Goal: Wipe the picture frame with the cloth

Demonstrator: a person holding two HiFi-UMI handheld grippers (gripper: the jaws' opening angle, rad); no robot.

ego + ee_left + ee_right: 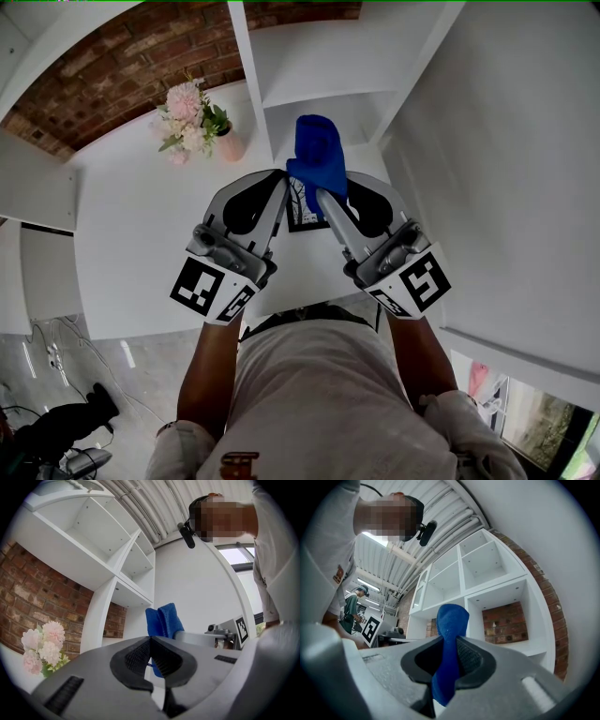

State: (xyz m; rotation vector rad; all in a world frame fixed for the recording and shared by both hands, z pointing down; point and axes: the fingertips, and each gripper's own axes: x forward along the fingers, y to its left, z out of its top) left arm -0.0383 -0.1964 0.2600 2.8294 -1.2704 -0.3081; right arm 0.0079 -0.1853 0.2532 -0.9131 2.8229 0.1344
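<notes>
blue cloth (319,150), bunched and folded, stands pinched in the right gripper's (450,641) jaws; small dark-edged frame (303,211) with pale bare-tree print sits on the table (141,234) beneath it, partly hidden, tilt unclear.

The head view looks steeply down on the left tool (280,178), right tool (321,195) and white bench (131,244). Each tool view sits close behind its jaws, tilted up toward the shelves (117,564); all 3 share the blue cloth (319,150).
</notes>
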